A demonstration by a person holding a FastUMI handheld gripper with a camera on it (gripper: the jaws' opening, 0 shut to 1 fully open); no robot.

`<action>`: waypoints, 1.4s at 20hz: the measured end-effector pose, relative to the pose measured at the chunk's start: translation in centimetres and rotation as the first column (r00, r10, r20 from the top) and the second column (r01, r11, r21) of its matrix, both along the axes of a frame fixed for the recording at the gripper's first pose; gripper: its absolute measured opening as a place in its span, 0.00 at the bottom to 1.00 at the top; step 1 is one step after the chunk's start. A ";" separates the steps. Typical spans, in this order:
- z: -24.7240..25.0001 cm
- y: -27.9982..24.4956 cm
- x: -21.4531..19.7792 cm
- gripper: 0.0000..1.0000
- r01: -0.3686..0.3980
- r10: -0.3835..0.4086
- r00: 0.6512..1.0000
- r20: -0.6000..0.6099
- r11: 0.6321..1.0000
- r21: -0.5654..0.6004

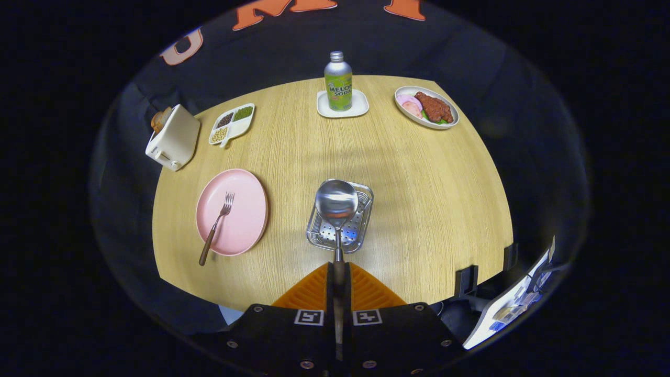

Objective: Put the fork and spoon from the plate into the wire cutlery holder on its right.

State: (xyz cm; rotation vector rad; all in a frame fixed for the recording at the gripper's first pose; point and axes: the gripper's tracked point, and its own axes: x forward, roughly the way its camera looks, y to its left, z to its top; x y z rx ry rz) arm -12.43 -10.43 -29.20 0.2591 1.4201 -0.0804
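Observation:
My gripper is shut on the handle of the spoon, whose shiny bowl hangs ahead of the orange fingers, over the wire cutlery holder. The holder sits on the wooden table just beyond my fingertips. To its left lies the pink plate with the fork on it, tines pointing away and its brown handle sticking out over the plate's near rim.
At the back of the table stand a soda bottle on a white coaster, a plate of food to its right, and a divided dish and white toaster to the left.

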 end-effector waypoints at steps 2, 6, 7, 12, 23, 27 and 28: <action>-0.7 -0.2 -0.1 0.06 -0.027 0.028 0.999 -0.041 0.999 0.020; -2.4 -0.2 0.8 0.06 -0.032 0.037 0.993 -0.111 0.998 0.053; -2.6 -0.4 1.0 0.06 -0.038 0.045 0.992 -0.119 0.998 0.058; -3.8 -0.7 2.2 0.09 -0.029 0.038 0.990 -0.134 0.997 0.070; -0.3 0.3 8.4 0.23 0.043 -0.036 0.963 0.266 0.999 -0.021; 3.1 1.0 10.6 0.40 0.099 -0.066 0.887 0.456 0.994 -0.049; 3.9 1.3 11.1 0.44 0.113 -0.074 0.865 0.497 0.992 -0.048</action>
